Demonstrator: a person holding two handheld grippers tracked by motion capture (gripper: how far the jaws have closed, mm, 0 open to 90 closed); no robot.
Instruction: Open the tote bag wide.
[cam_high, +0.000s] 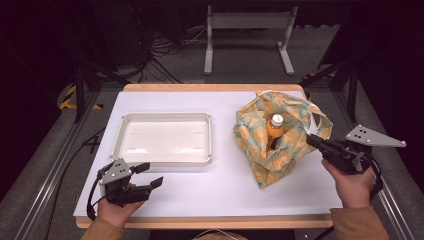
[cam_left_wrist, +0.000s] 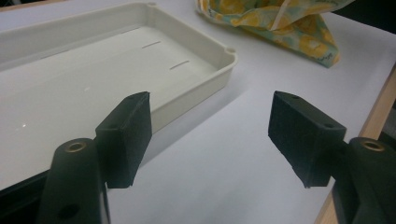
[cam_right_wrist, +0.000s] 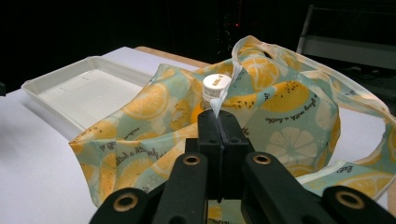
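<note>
A cloth bag (cam_high: 255, 137) printed with orange slices lies on the right half of the white table. An orange bottle (cam_high: 275, 128) with a white cap stands inside its open mouth. My right gripper (cam_high: 311, 140) is at the bag's right edge. In the right gripper view its jaws (cam_right_wrist: 218, 122) are shut on a pale handle strap of the bag (cam_right_wrist: 289, 107), just in front of the bottle's cap (cam_right_wrist: 215, 86). My left gripper (cam_high: 151, 175) is open and holds nothing, near the front left corner of a white tray (cam_high: 165, 162). Its fingers (cam_left_wrist: 133, 135) frame bare table beside the tray's rim (cam_left_wrist: 196, 93).
The tray (cam_right_wrist: 46, 100) is empty and sits left of centre. The table's wooden front edge (cam_high: 200, 221) runs just behind my hands. A corner of the bag (cam_left_wrist: 322, 46) lies beyond the left gripper. A metal stand (cam_high: 247, 35) and cables are on the floor behind the table.
</note>
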